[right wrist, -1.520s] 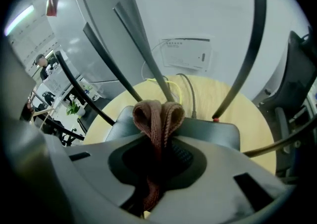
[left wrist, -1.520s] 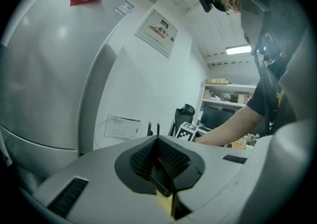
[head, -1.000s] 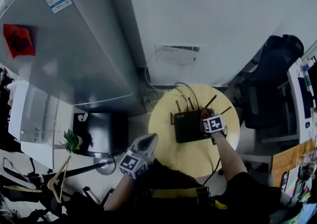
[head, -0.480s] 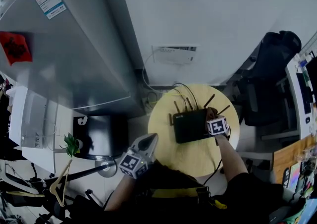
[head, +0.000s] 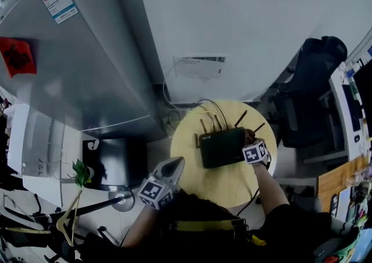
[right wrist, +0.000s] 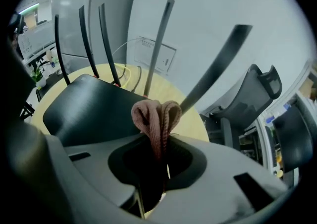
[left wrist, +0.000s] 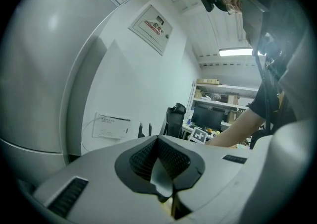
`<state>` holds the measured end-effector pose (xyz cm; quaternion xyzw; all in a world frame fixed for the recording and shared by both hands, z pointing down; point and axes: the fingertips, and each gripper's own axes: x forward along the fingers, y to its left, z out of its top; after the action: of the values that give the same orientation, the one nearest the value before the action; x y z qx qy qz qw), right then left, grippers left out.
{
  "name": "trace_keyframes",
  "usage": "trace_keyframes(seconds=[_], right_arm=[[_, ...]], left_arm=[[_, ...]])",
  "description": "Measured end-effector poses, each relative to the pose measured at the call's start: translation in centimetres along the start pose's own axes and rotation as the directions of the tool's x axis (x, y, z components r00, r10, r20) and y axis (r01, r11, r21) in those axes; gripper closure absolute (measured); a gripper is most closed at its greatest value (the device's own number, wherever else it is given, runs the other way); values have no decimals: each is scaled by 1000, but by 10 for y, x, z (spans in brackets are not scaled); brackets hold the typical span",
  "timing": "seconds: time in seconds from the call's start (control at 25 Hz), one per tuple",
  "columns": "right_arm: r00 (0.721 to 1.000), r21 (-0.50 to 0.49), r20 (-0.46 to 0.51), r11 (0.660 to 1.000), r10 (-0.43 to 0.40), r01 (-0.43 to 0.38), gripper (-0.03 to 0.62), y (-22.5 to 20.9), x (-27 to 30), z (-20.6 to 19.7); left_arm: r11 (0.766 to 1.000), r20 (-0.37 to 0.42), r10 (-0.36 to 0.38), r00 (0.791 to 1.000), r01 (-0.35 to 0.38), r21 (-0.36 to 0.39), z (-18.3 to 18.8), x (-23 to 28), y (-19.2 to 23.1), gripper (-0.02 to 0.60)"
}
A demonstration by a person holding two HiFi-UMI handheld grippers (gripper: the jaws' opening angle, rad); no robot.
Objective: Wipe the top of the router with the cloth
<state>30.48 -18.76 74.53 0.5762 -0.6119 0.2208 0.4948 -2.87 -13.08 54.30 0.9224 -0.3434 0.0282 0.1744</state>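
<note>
The router point(head: 221, 147), a flat black box, is lying near the middle of the round yellow bench point(head: 226, 183). Its long axis is running left to right across the head view, with the right end tilted slightly away from the person. Its antennas point(head: 216, 122) are rising from the far long edge and pointing toward the wall, away from the person.

The right gripper point(head: 251, 142) is hovering over the router's right end. Its jaws are pressing together on a folded pinkish cloth point(right wrist: 156, 116), whose looped end is sticking out beyond the tips just above the dark top panel. Whether the cloth is touching the panel cannot be told.

Over the last second this gripper has been sliding from further in on the top toward the right edge. This suggests that one wiping stroke is running out, while the left and middle of the top are probably awaiting further passes.

The left gripper point(head: 174, 164) is idling near the bench's left rim, well apart from the router. Its jaws are closed together and are carrying nothing.
</note>
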Motion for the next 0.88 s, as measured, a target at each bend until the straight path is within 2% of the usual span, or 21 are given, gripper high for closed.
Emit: trace_keyframes(seconds=[0.08,0.2,0.28,0.36,0.44,0.52,0.6,0.8,0.88], right_arm=[[1000,-16,14,1000,-13,13,531,-4,-7,-3],[996,-40,83,999,-24,27,531,-6,-30,6],[991,-27,135,1000,18,-15,531,0,-37,8],[975,-29,191,993,117,-113,531,17,-49,19],[934,-39,225,960,278,-276,531,51,-68,34],[872,-23,241,901,426,-434,531,86,-84,46],[814,4,242,838,528,-545,531,117,-94,54],[693,19,161,700,703,-714,531,191,-100,56],[659,16,113,661,744,-750,531,216,-100,54]], left_arm=[[1000,4,-7,1000,7,1,1,2,-3,581],[1000,2,-20,1000,20,6,-1,5,-6,581],[1000,5,-21,1000,20,3,0,6,-9,581],[1000,7,-22,1000,22,5,-2,7,-10,581],[1000,12,-19,1000,19,6,-3,6,-10,581],[1000,16,-12,1000,12,3,-1,4,-11,581],[1000,18,-1,1000,1,2,0,1,-11,581],[999,25,52,998,-52,-4,1,-12,-6,581],[997,28,76,997,-76,-6,1,-18,-3,581]])
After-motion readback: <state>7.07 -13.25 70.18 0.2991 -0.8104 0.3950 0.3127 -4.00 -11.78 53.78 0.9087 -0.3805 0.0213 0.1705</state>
